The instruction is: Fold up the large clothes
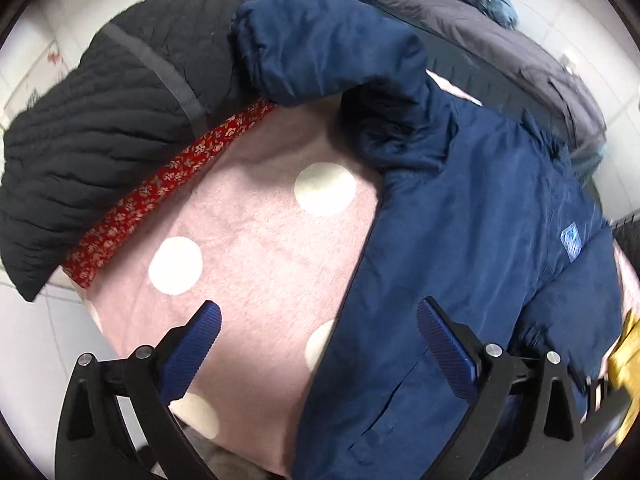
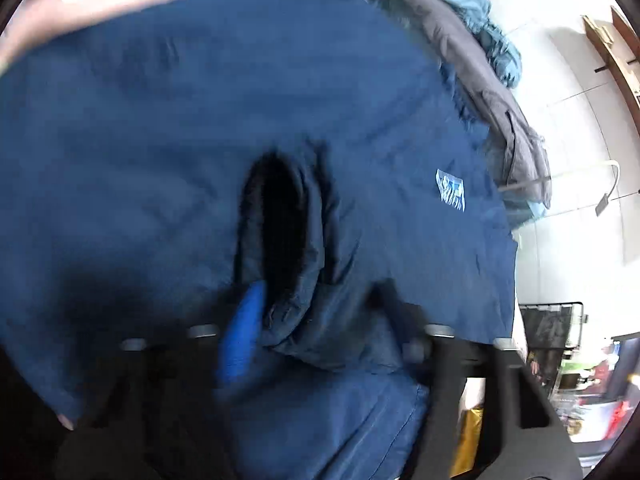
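Observation:
A navy padded jacket (image 1: 480,248) lies on a pink blanket with white dots (image 1: 256,240). One sleeve (image 1: 320,56) is folded across the top. My left gripper (image 1: 320,332) is open and empty, hovering above the jacket's left edge and the blanket. In the right wrist view the jacket (image 2: 200,140) fills the frame, with a light blue logo (image 2: 451,190). My right gripper (image 2: 320,320) has a bunched sleeve cuff (image 2: 288,248) between its jaws; the blue left finger (image 2: 244,340) presses the fabric. The right finger is hidden by cloth.
A black quilted coat (image 1: 100,140) with a red floral lining (image 1: 160,192) lies at the blanket's left. A grey garment (image 1: 500,40) and a teal one (image 2: 472,12) are piled behind. White tiled floor (image 2: 580,140) surrounds the bed; clutter (image 2: 580,380) stands at the right.

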